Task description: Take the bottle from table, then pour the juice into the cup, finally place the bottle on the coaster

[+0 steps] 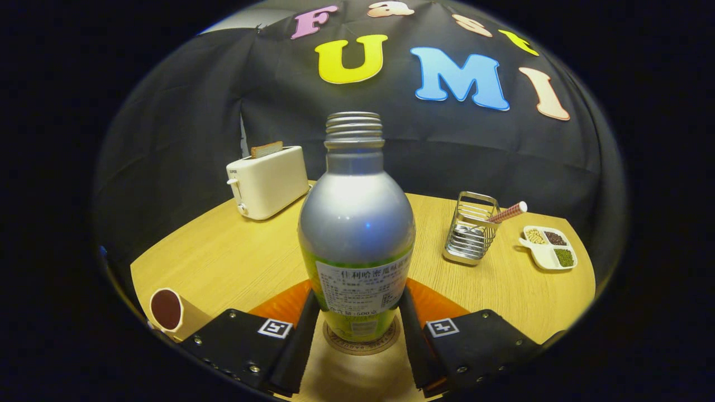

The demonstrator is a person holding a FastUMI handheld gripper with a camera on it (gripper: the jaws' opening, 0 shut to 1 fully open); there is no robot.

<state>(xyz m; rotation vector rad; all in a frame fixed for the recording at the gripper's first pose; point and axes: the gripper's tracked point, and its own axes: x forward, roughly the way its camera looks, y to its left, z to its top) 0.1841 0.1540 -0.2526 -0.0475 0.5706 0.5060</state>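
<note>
The round wooden bench [234, 257] carries everything, and an orange mat [279, 304] lies on it just ahead of the gripper. Beyond, a cream toaster [268, 181] holds a slice of bread. The capless bottle [356, 223] (silver shoulder, green lower part) stands upright on a round coaster [385, 343], between the fingers of the gripper [355, 329]; both fingers touch its sides, though I cannot tell whether they press. Off to the right stand a wire rack [470, 234] and a three-part dish [550, 248]. The cup [166, 310] lies close by the left finger.
</note>
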